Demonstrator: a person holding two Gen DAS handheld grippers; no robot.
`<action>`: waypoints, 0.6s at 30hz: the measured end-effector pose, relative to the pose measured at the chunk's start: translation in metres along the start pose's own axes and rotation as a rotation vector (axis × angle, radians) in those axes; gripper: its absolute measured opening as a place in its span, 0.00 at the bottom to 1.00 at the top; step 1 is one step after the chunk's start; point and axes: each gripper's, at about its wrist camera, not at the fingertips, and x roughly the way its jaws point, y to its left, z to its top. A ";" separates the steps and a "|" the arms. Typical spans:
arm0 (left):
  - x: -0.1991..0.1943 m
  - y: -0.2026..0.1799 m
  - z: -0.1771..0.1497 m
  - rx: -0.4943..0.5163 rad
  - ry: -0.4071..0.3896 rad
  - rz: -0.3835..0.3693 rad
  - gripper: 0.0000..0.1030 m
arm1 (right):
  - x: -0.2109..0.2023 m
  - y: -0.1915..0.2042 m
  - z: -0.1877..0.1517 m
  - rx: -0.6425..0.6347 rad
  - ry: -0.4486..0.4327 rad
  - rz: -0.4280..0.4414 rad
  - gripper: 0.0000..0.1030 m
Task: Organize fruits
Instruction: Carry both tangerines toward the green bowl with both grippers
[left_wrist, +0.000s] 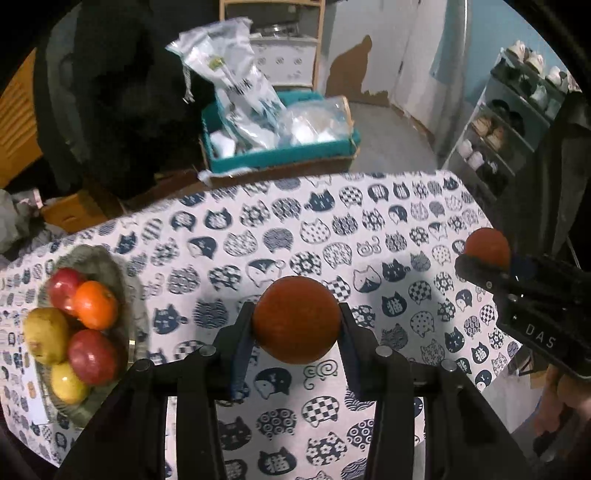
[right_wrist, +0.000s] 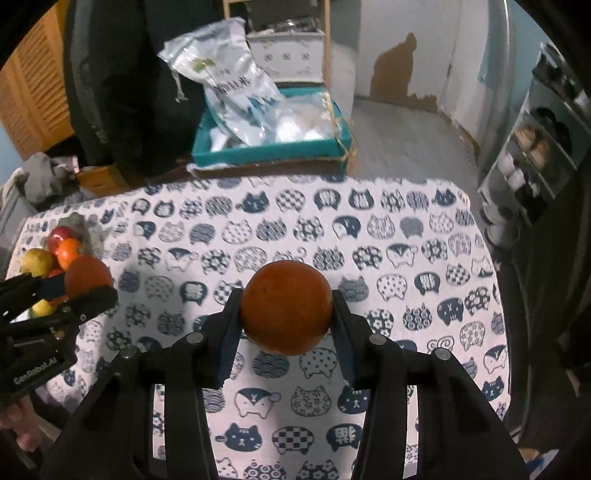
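Orange-brown round fruit (left_wrist: 296, 318) clamped between the left gripper (left_wrist: 296, 325) fingers, lifted above the cat-print tablecloth (left_wrist: 332, 229). Likewise a second orange-brown fruit (right_wrist: 286, 307) pinched tight in the right gripper (right_wrist: 286, 314), clear of the cloth. Off left, grey bowl (left_wrist: 107, 258) with red, orange and yellow fruit.
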 end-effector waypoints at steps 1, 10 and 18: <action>-0.006 0.003 0.000 -0.003 -0.011 0.004 0.42 | -0.004 0.003 0.002 -0.007 -0.010 0.006 0.43; -0.046 0.028 0.000 -0.026 -0.089 0.037 0.42 | -0.036 0.036 0.016 -0.059 -0.095 0.060 0.43; -0.069 0.060 -0.005 -0.081 -0.127 0.060 0.42 | -0.054 0.073 0.026 -0.122 -0.140 0.100 0.43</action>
